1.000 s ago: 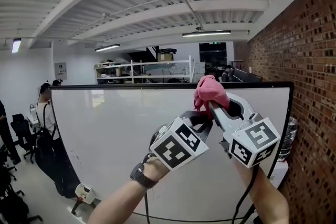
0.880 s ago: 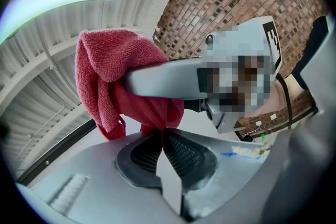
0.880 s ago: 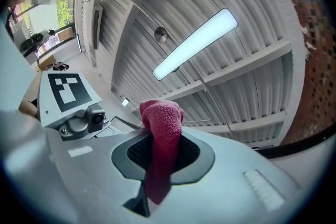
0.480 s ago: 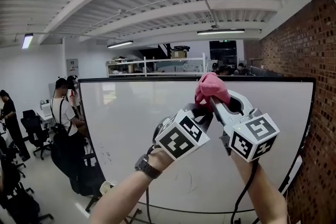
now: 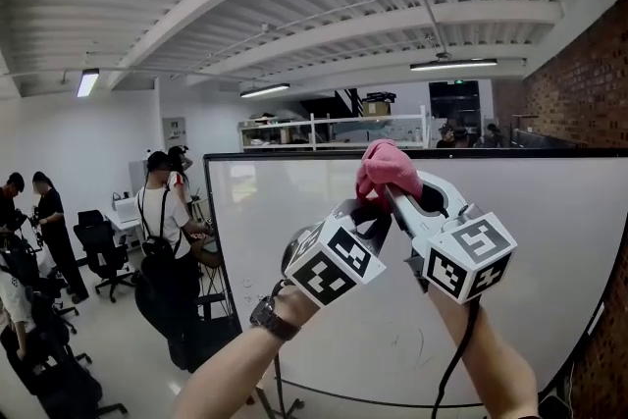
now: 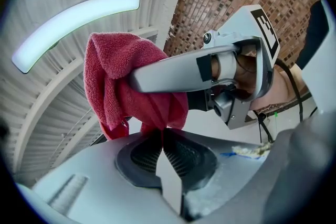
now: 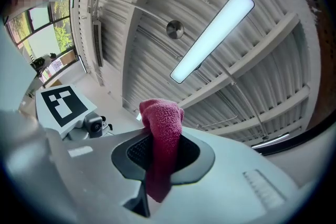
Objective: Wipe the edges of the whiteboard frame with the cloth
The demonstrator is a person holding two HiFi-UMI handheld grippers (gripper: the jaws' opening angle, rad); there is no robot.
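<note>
The cloth (image 5: 388, 170) is bunched at the top edge (image 5: 285, 155) of the whiteboard (image 5: 294, 240), right of its middle, and both tools grip it. The left tool (image 5: 373, 214) has its jaws pressed together on a lower fold of the cloth (image 6: 118, 76). The right tool (image 5: 395, 199) pinches a thick roll of it that stands up between its pads (image 7: 140, 150). The step in hand looks like the wipe along the top of the frame (image 5: 549, 152), heading for the left corner (image 5: 208, 158). The head view cannot settle whether the cloth actually bears on the rail. To do it well, the wad should ride over the rail so that it covers both the top and the front lip, with steady light pressure. The two tools should travel as one. If either leads, the cloth will stretch or slip out of the weaker pinch. The hard jaws are best held off the board face to avoid scratches. At the corner, the wad should turn down onto the left edge without lifting. People (image 5: 165, 211) stand just beyond that corner, so the sweep should slow there.
</note>
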